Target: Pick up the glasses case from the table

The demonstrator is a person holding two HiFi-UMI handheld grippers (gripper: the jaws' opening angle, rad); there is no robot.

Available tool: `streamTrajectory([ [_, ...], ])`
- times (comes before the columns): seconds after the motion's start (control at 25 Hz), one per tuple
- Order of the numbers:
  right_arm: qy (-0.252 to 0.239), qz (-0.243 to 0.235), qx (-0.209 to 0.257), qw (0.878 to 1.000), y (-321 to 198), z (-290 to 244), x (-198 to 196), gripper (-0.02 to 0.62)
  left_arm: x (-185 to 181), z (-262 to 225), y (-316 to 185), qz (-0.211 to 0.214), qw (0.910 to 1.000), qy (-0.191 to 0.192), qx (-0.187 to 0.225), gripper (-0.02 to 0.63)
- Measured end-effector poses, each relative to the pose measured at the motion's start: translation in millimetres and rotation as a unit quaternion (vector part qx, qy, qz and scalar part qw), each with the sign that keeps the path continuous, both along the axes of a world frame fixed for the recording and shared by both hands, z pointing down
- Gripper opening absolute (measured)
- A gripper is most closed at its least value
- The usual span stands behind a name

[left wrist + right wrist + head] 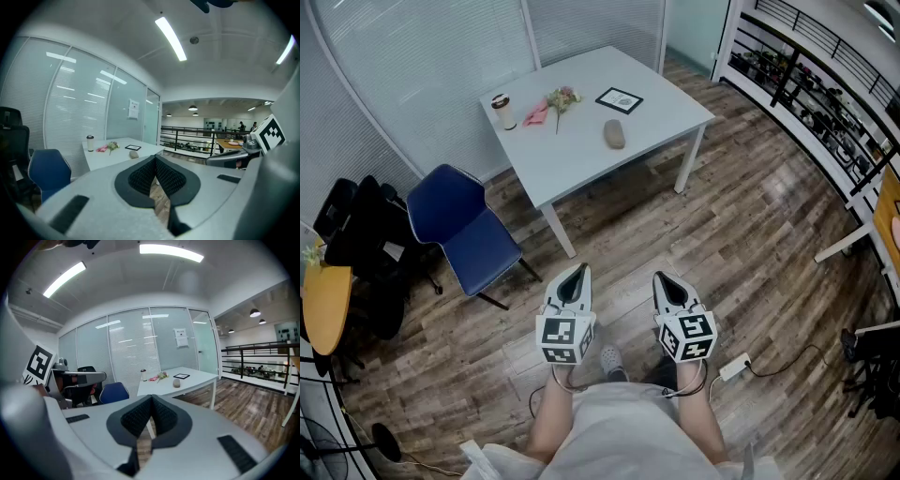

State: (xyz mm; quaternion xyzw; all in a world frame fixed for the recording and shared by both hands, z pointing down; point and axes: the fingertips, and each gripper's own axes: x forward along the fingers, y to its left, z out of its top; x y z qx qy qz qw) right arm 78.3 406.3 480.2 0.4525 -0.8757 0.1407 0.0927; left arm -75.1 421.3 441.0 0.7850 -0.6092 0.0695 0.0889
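Note:
A grey-brown oval glasses case (614, 133) lies near the middle of the white table (572, 159), far ahead of me. It also shows small in the left gripper view as the case (134, 154) and in the right gripper view as the case (176, 384). My left gripper (577, 273) and right gripper (664, 278) hang side by side over the wooden floor, well short of the table. Both are shut with nothing between their pads, as the left gripper (155, 159) and right gripper (151, 401) show up close.
On the table stand a lidded cup (502, 111), a pink cloth with flowers (551, 105) and a framed black card (619, 99). A blue chair (461, 225) stands left of the table. A railing with shelves (806, 84) runs along the right. A white power strip (733, 367) lies on the floor.

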Motion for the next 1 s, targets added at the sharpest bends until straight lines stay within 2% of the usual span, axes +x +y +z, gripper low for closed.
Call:
streamTrajectory([
  [0.28,0.015,-0.006,0.002,1.0,-6.6,5.7,-19.4,-0.003,-19.7,11.1,-6.4,-0.004,1.0,0.006,-0.006,0.009],
  [0.48,-0.014,0.007,-0.002,1.0,-13.5,0.0,-25.5,-0.002,-38.9,10.3,-9.9,-0.015,0.9999,0.005,-0.006,0.012],
  [0.52,-0.018,0.01,-0.002,1.0,-14.1,-2.2,-21.8,-0.002,-38.1,10.5,-9.7,-0.015,0.9998,0.008,-0.007,0.022],
  [0.6,-0.021,0.016,-0.002,1.0,-14.9,-5.2,-13.6,0.014,-34.1,12.8,-10.1,-0.013,0.9998,0.013,-0.011,0.088],
  [0.84,-0.019,0.02,0.001,1.0,-18.5,-6.0,-3.6,0.095,-30.3,18.4,-20.0,-0.015,0.9997,0.013,-0.016,0.16],
  [1.0,-0.051,0.009,-0.003,0.999,-29.3,-6.7,1.6,0.132,-19.9,20.9,-27.7,-0.013,0.9996,0.013,-0.021,0.184],
])
